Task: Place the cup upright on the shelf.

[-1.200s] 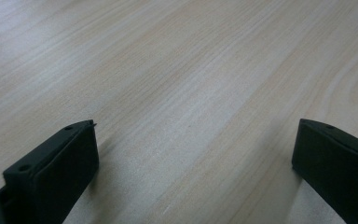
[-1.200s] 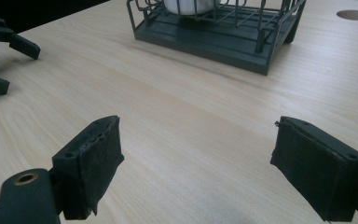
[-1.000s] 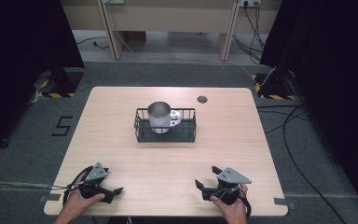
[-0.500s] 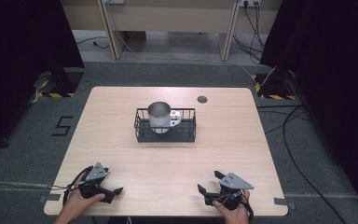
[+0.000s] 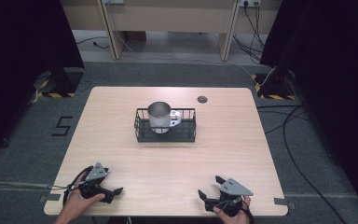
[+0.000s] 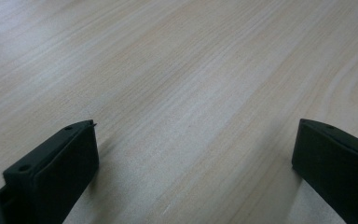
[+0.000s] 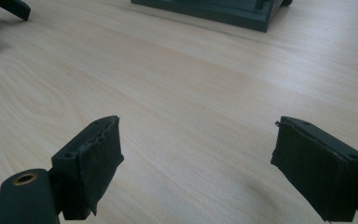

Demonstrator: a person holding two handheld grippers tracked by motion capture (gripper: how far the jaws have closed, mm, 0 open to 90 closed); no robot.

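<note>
Standing in the wire basket [image 5: 165, 135], the metal mug [image 5: 160, 115] hides its base; both grippers' jaws released

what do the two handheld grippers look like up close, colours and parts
Both the left gripper and the right gripper are black, each topped by a grey three-cornered plate and trailing a thin black cable. Each ends in two blocky black jaws with small screw holes on top. The right gripper's pads look rough and frayed at the edges. The forearms are bare, with no sleeves in view.

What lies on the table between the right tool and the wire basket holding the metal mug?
Bare wood: the high view shows nothing between the right tool and the basket.
</note>
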